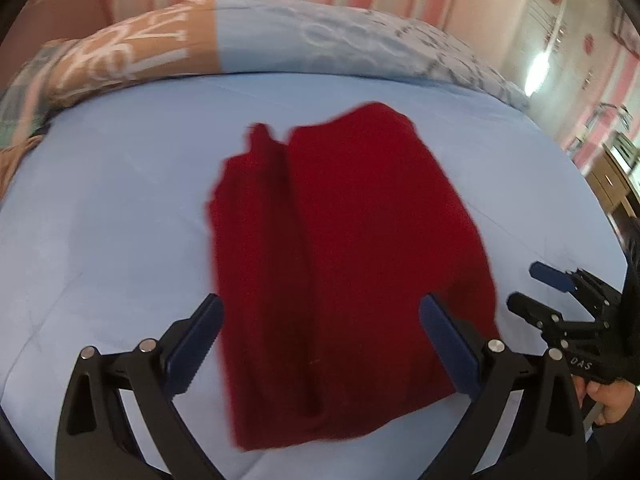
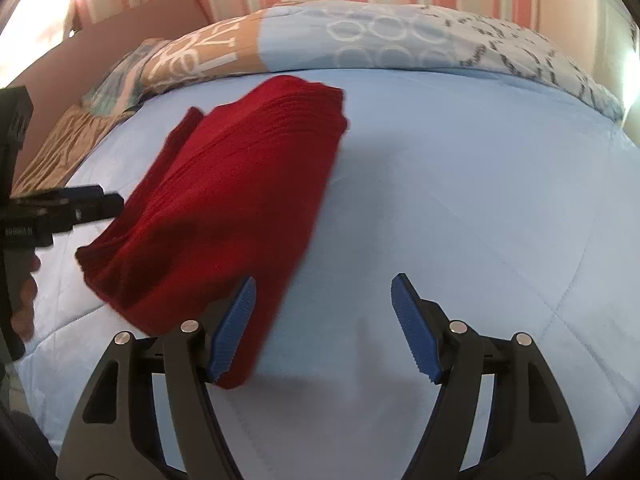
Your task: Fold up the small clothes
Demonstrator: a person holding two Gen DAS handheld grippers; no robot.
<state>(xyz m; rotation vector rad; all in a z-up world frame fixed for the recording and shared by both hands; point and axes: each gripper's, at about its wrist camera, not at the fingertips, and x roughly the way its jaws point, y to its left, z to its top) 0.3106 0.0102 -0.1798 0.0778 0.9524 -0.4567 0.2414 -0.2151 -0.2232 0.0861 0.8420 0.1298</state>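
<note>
A folded dark red knitted garment [image 1: 344, 272] lies flat on the pale blue quilted bedspread [image 1: 100, 220]. Left gripper [image 1: 320, 344] hovers over its near edge, jaws wide, nothing gripped. Right gripper [image 2: 324, 328] stands wide beside it, empty.

Both grippers seen as black plastic frames w/ blue ribbed pads and round silver screw heads. Left gripper [image 1: 320, 344] and right gripper [image 2: 324, 328] built alike. White lettering "DAS" printed on right gripper's body. Dark sleeve worn just behind that lettering.
</note>
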